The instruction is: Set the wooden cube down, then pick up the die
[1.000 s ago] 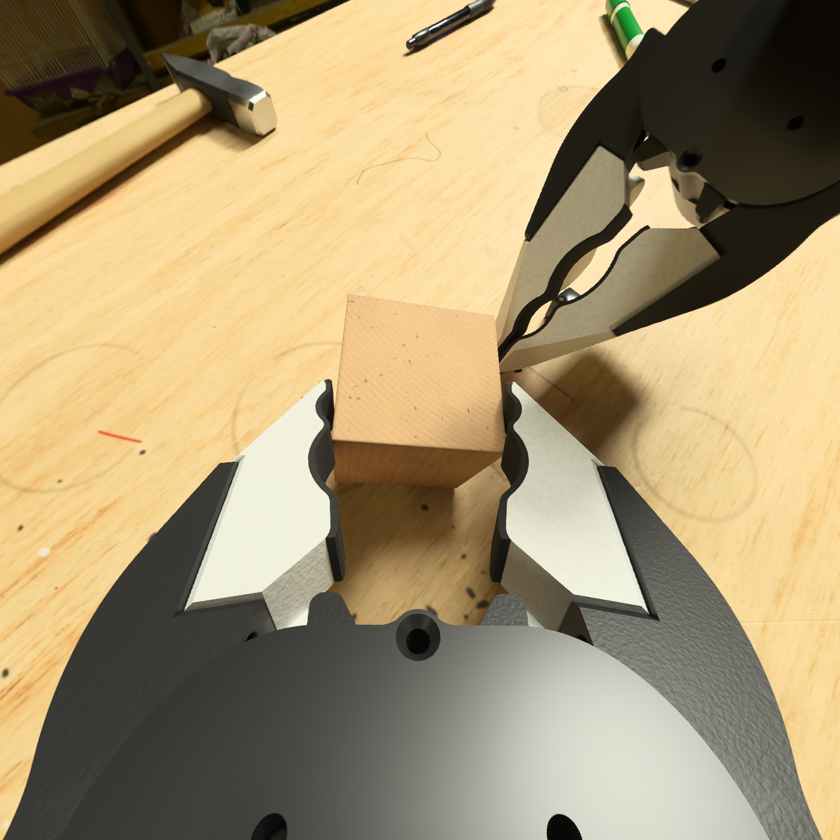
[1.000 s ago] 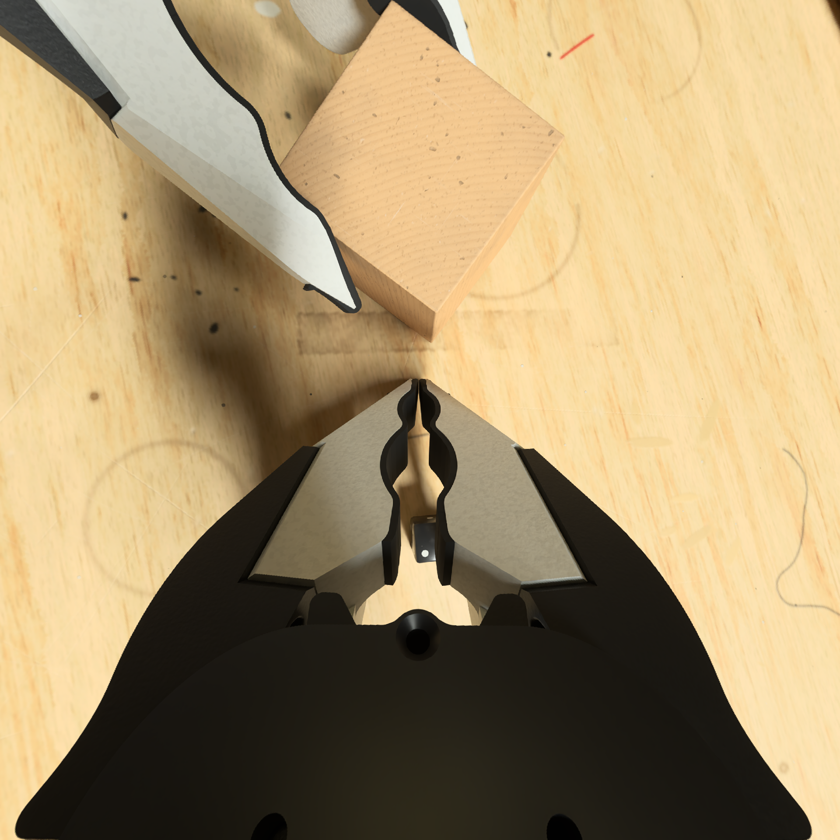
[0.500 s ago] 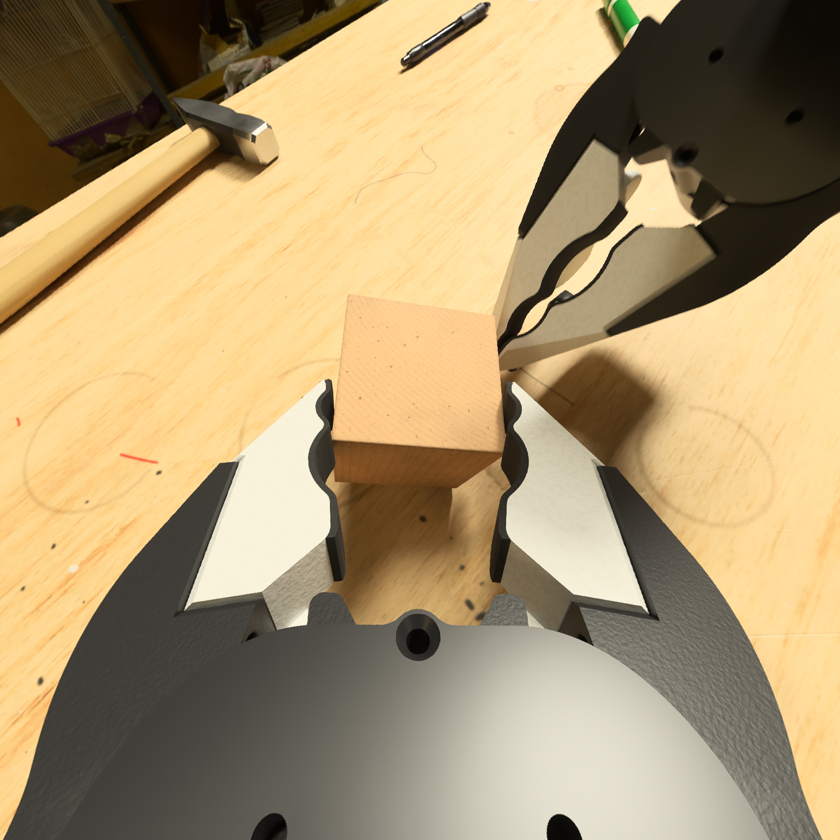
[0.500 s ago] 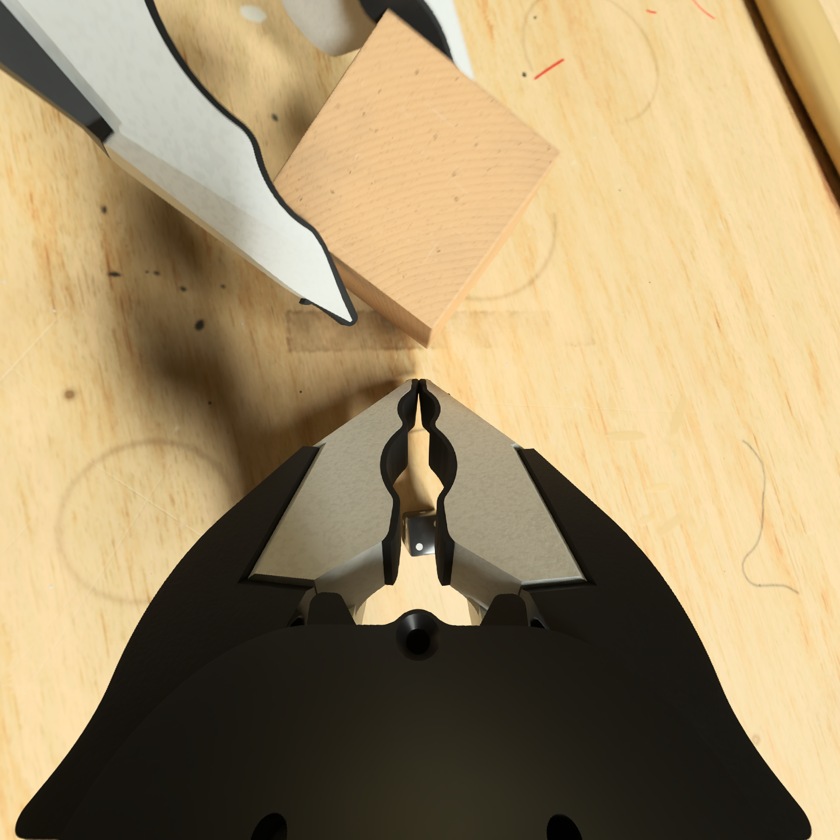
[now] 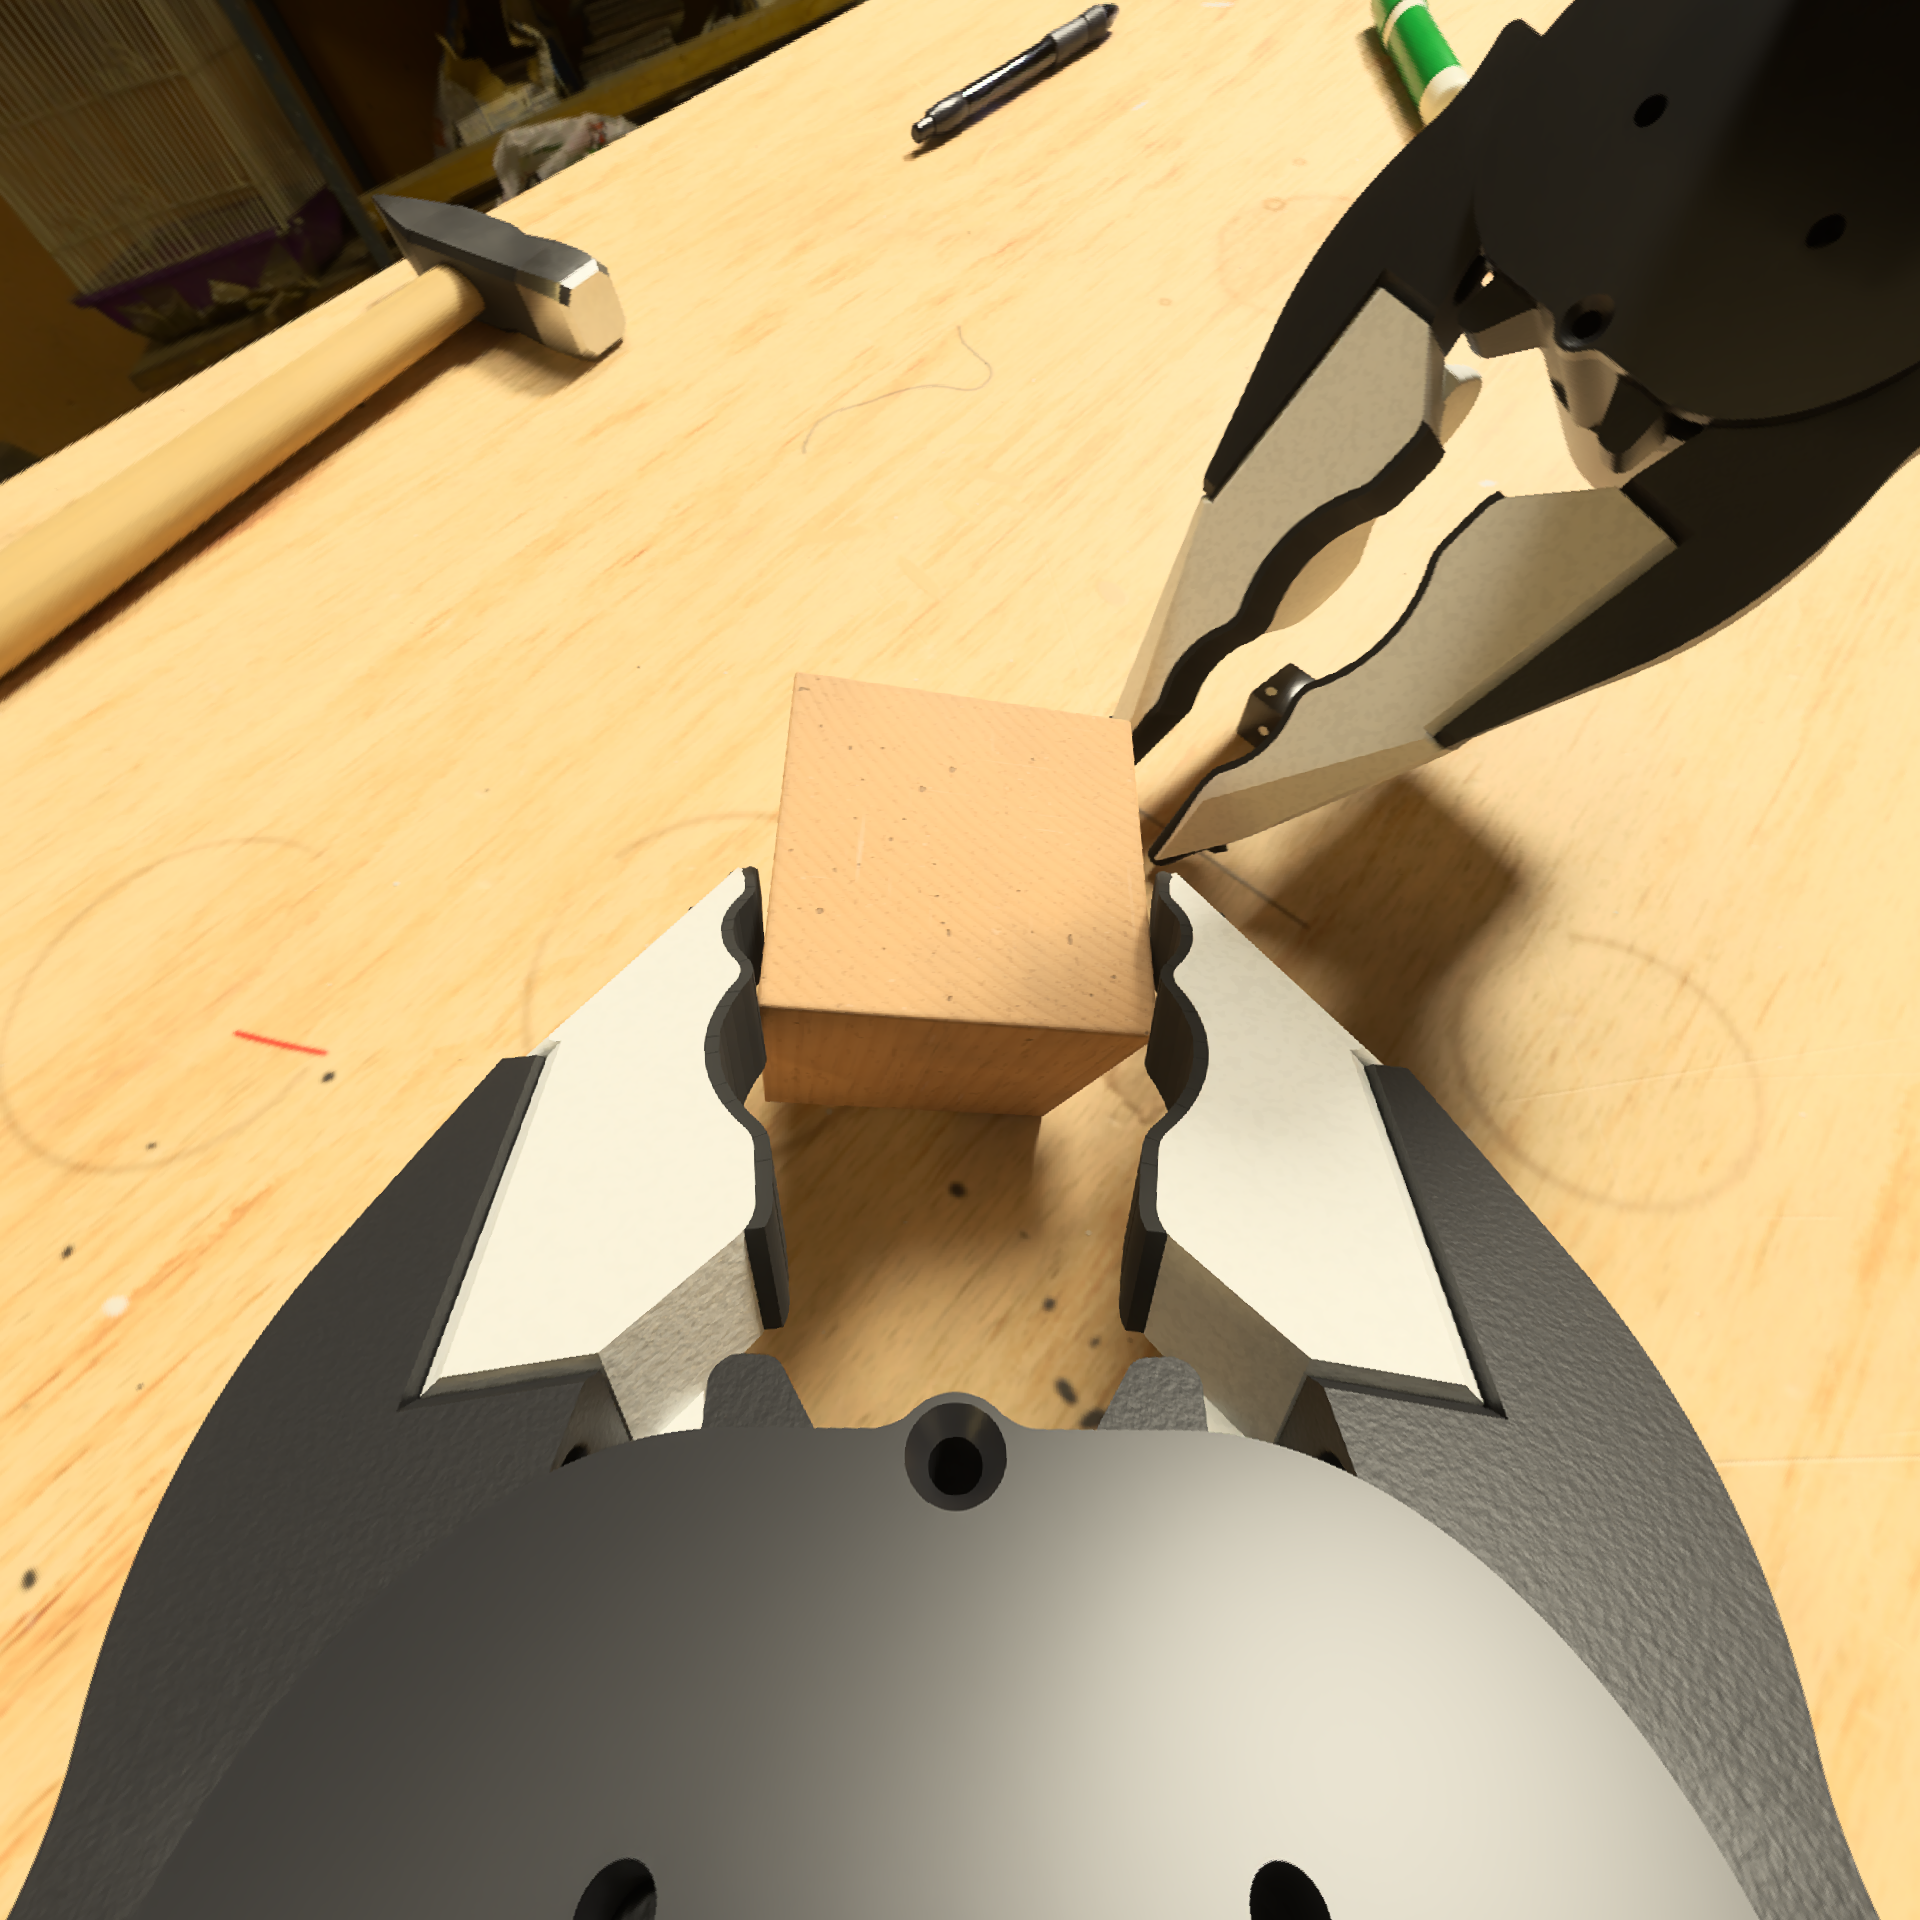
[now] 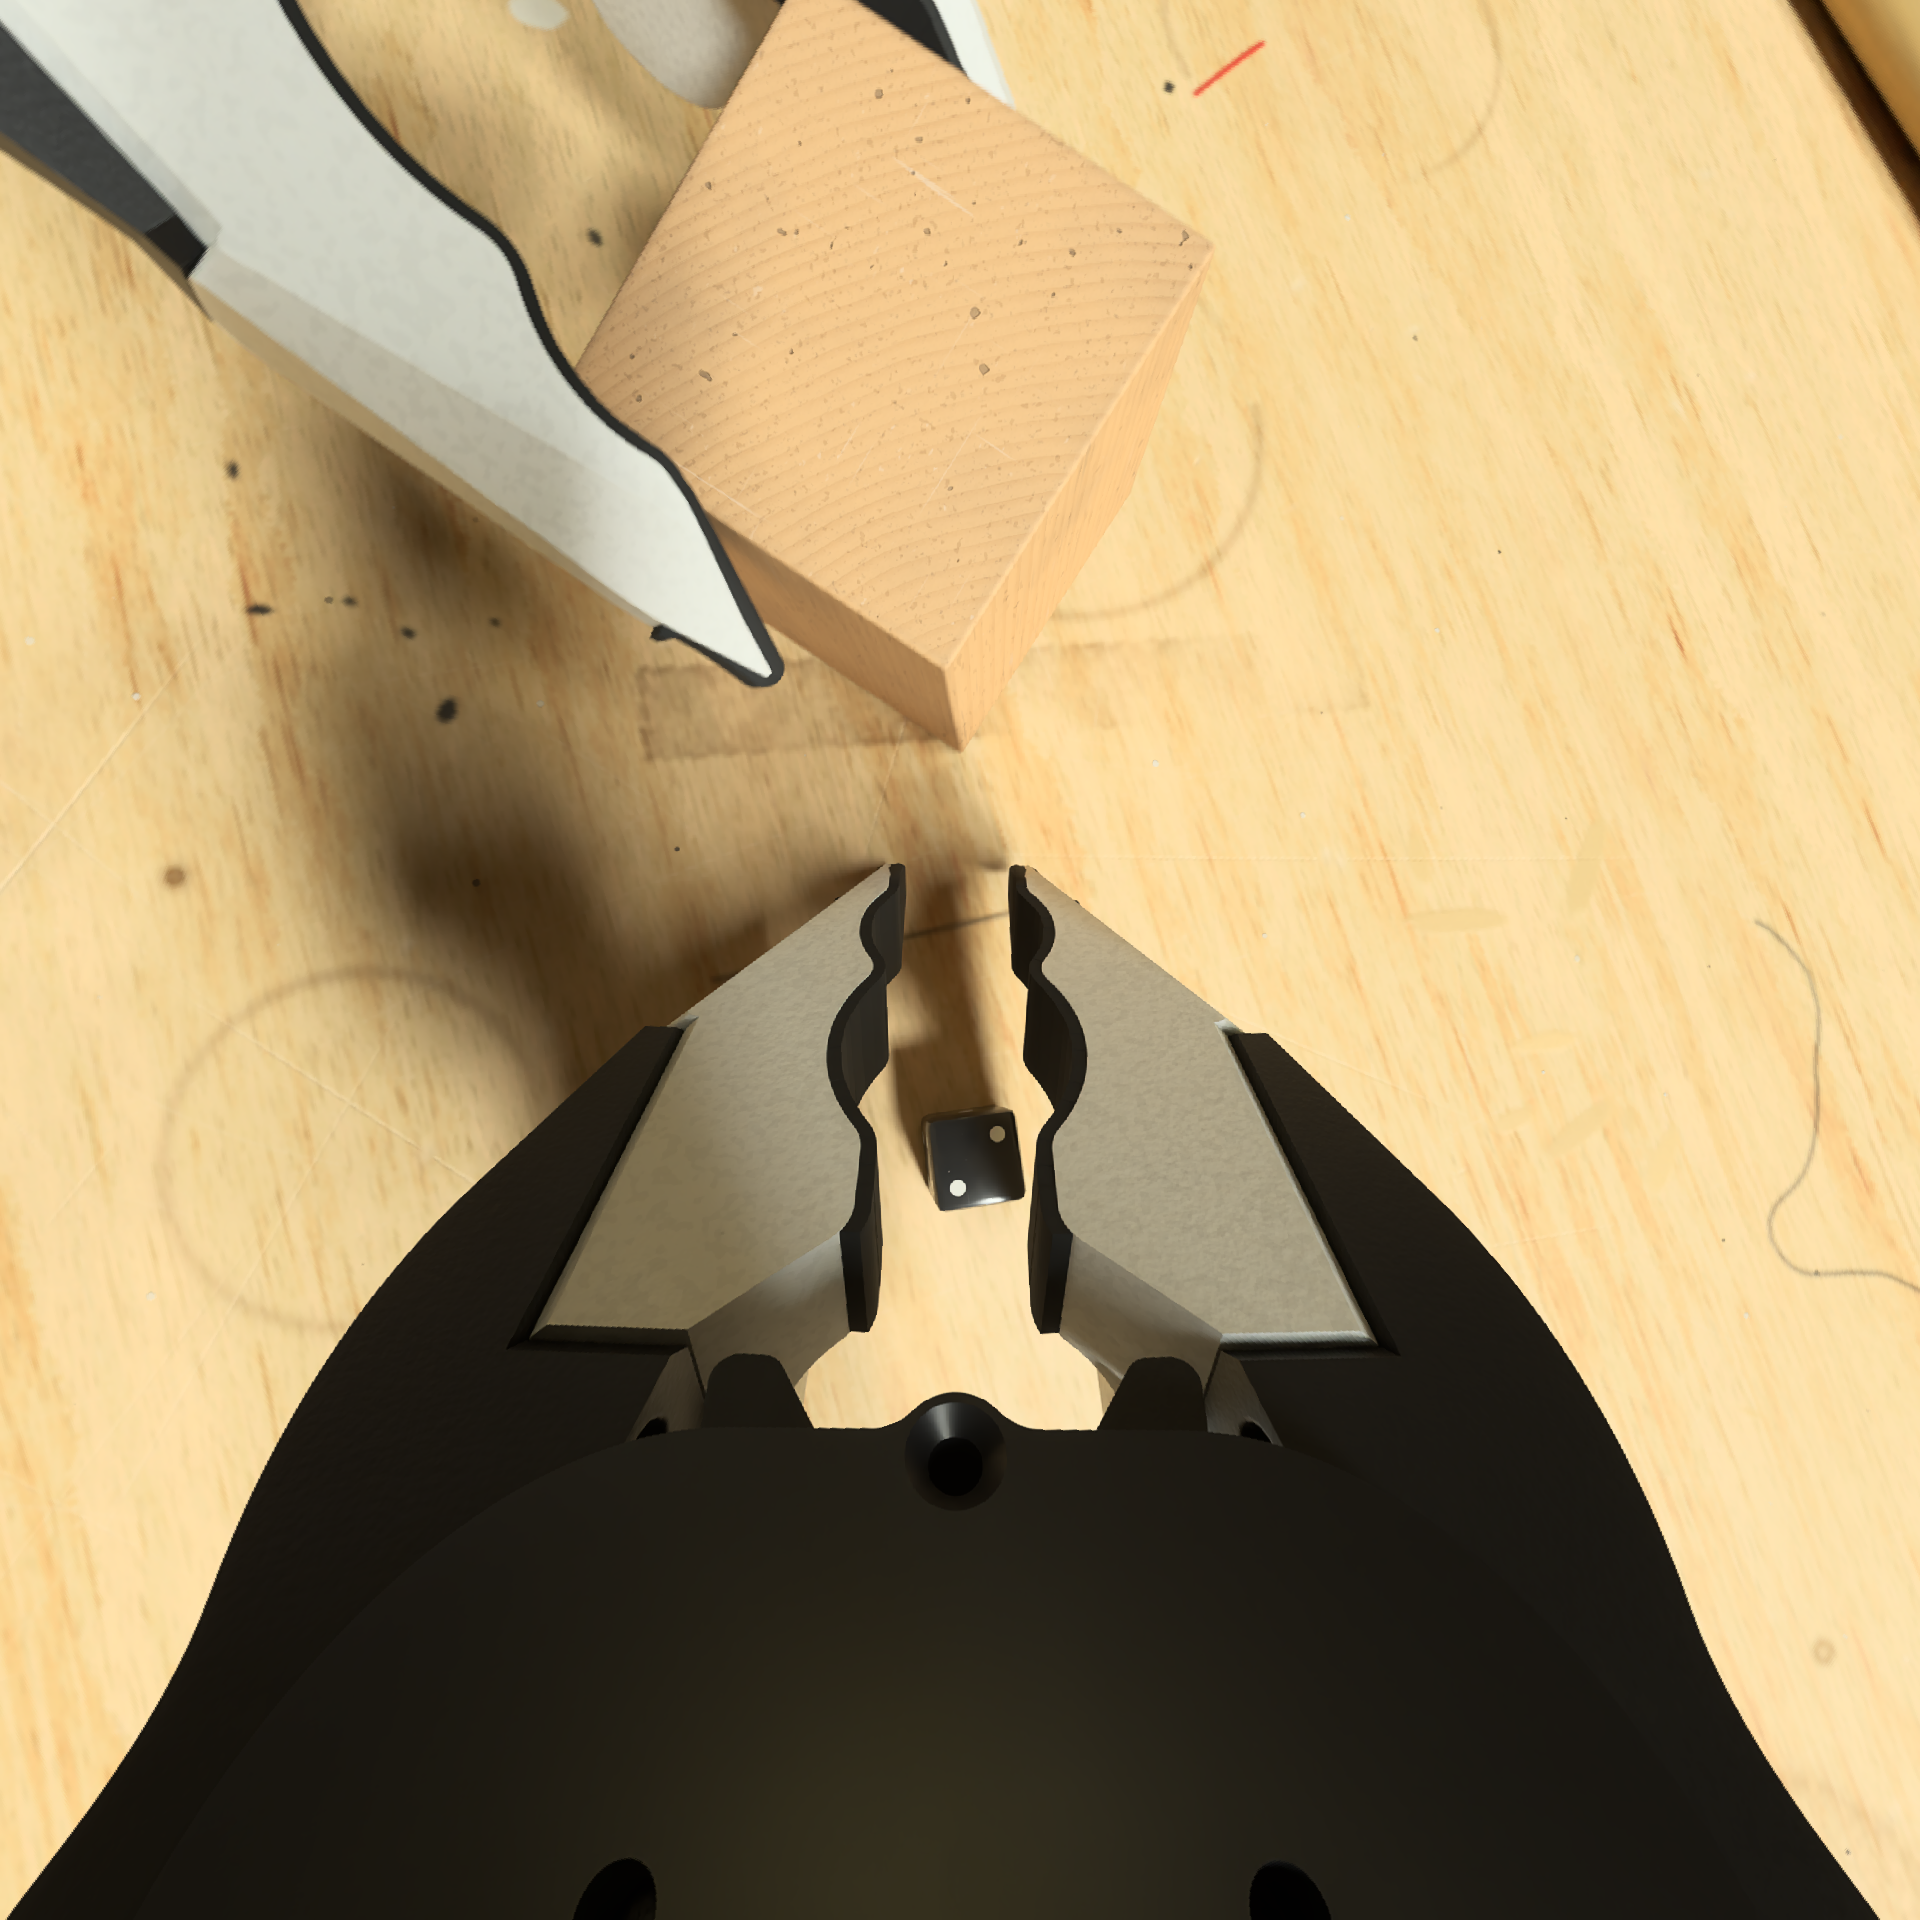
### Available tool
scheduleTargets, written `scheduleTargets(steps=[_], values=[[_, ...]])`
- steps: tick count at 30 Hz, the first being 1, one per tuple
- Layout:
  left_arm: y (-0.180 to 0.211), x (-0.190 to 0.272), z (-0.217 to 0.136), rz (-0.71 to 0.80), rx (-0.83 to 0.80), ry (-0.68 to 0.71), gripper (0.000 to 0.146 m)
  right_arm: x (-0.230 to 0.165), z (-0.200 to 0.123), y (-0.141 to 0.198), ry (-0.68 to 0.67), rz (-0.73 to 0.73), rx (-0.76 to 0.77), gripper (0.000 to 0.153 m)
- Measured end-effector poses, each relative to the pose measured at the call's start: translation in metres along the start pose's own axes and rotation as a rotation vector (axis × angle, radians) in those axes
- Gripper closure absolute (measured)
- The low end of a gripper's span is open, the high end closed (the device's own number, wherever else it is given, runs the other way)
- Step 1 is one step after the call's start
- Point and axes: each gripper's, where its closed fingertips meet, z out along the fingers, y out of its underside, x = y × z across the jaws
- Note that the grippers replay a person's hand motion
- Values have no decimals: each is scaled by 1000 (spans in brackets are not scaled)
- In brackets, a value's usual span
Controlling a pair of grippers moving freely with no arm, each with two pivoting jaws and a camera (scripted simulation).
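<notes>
**Wooden cube clamped, die loose between parted fingers**

Wooden cube (image 5: 951, 894) is my landmark, and it sits gripped between the pale fingers of my left tool (image 5: 954, 883), one pad pressed on each side face. Its underside shows with shadow beneath it, so I judge it is held a little above the tabletop (image 5: 520, 644), tilted slightly, not yet set down. I hold it by opposite flat faces because that grip keeps a block square and steady for lowering.

Just beside the cube's far right corner is my right tool (image 6: 956, 878), black-bodied, pointing steeply down at the tabletop with its tips near the cube's nearest corner. Its fingers stand narrowly parted, not clamped. The black die (image 6: 974, 1158) with pale pips lies in that gap, deep towards the finger roots, touching or almost touching the right pad; I cannot tell which. From the left wrist view the die (image 5: 1280, 698) shows in the slot between those fingers, near the cube's right edge. Whether it rests on the tabletop or on a finger, I cannot tell.

Well beyond the cube to the left lies a hammer (image 5: 312, 384); farther off, a black pen (image 5: 1008, 73) and a green marker (image 5: 1418, 47).

My judgement: the cube goes down first, then the right tool closes on the die.
</notes>
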Motion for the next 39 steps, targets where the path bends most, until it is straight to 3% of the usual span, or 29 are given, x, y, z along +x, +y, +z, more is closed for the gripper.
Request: scheduleTargets(steps=[7, 10, 12, 15, 23, 29, 34, 39], values=[[0, 5, 1, 11, -12, 3, 72, 6, -17, -12, 26, 88, 68, 133], [0, 5, 1, 5, -17, 5, 72, 17, -32, 1, 79, 165, 41, 133], [1, 5, 1, 9, -18, 6, 72, 18, -40, 15, 48, 182, 5, 122], [1, 5, 1, 7, -19, 4, 72, 18, -48, 35, 12, 151, -69, 109], [0, 5, 3, 8, -23, 6, 72, 8, -36, 41, -97, -30, -81, 107], [-1, 5, 5, -8, -23, 7, 71, 5, -31, 38, -134, -75, -80, 109], [-1, 0, 8, -34, -26, -1, 71, 2, -32, 39, -143, -67, -69, 136], [-2, -4, 10, -46, -23, -14, 71, 0, -37, 43, -137, -52, -71, 136]])
